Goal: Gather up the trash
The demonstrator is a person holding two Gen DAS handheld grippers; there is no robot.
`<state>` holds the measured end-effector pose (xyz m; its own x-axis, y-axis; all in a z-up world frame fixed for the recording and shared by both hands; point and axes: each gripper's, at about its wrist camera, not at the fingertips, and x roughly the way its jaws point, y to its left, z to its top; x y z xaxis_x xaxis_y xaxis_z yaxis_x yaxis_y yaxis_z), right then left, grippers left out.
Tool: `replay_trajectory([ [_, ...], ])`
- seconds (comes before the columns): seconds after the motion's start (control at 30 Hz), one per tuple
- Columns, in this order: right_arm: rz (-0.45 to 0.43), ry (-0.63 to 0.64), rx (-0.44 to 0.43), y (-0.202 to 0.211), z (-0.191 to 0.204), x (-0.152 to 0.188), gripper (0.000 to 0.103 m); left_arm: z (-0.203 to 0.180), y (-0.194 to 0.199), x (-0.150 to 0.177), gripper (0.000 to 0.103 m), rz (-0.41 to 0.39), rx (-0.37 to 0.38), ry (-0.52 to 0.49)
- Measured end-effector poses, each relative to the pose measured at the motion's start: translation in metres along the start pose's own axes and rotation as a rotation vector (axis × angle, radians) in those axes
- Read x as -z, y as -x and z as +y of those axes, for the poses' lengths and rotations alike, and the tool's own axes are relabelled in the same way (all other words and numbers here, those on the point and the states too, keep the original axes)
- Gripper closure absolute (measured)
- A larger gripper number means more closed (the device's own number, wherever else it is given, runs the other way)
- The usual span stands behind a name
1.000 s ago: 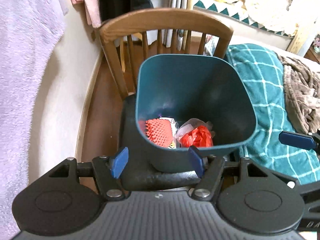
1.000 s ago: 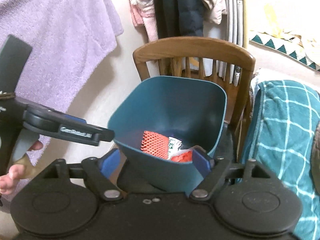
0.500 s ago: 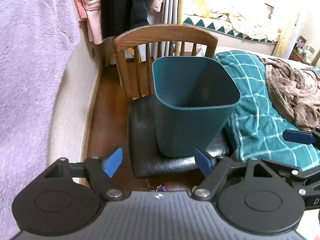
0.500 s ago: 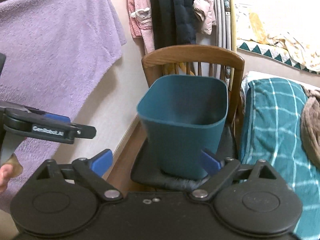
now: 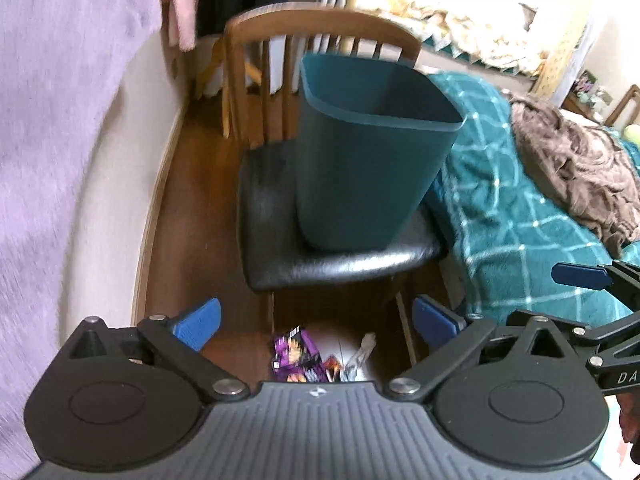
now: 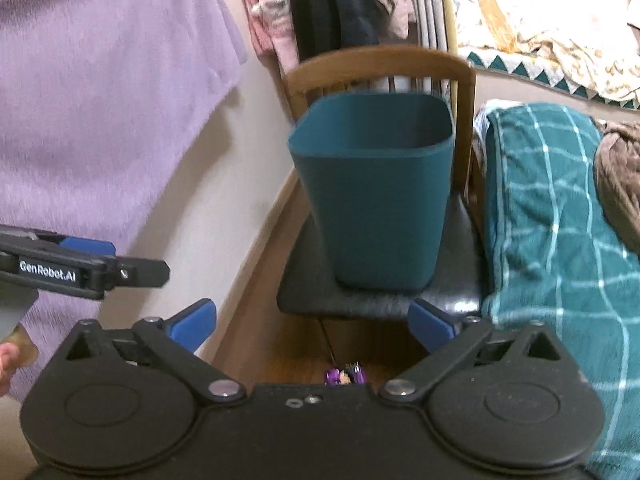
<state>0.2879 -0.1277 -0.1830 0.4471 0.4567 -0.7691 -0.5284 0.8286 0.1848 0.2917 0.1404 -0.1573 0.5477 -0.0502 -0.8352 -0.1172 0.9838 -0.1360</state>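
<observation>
Bin (image 5: 368, 168): upright on the chair (image 5: 332, 256), opening up, dark teal, tapered.
Wrappers (image 5: 296, 356): purple, crumpled, on the floor.
Left gripper (image 5: 316, 320): just opened wide, empty.
Right gripper (image 6: 312, 320): just opened wide, empty.

A wooden chair (image 5: 320, 152) with a black seat stood on brown floorboards (image 5: 192, 216) between a cream wall (image 6: 240, 152) and a bed (image 5: 520, 216).
</observation>
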Motion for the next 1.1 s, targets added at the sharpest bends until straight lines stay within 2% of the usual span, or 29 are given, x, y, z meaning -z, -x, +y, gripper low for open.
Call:
replay_trajectory([
  [0.2,0.104,0.059,-0.001,-0.055,-0.025,0.041,0.0,0.003,-0.07,0.048,0.0,0.096,-0.041,0.092],
  [0.47,0.259,0.098,-0.024,-0.158,-0.073,0.114,0.002,0.001,-0.193,0.131,0.0,0.236,-0.06,0.196],
  [0.77,0.383,0.092,-0.026,-0.288,-0.118,0.211,0.017,-0.001,-0.339,0.229,0.001,0.355,-0.135,0.191],
  [1.1,0.556,0.141,-0.026,-0.422,-0.162,0.33,0.029,0.006,-0.487,0.338,0.001,0.511,-0.163,0.199],
])
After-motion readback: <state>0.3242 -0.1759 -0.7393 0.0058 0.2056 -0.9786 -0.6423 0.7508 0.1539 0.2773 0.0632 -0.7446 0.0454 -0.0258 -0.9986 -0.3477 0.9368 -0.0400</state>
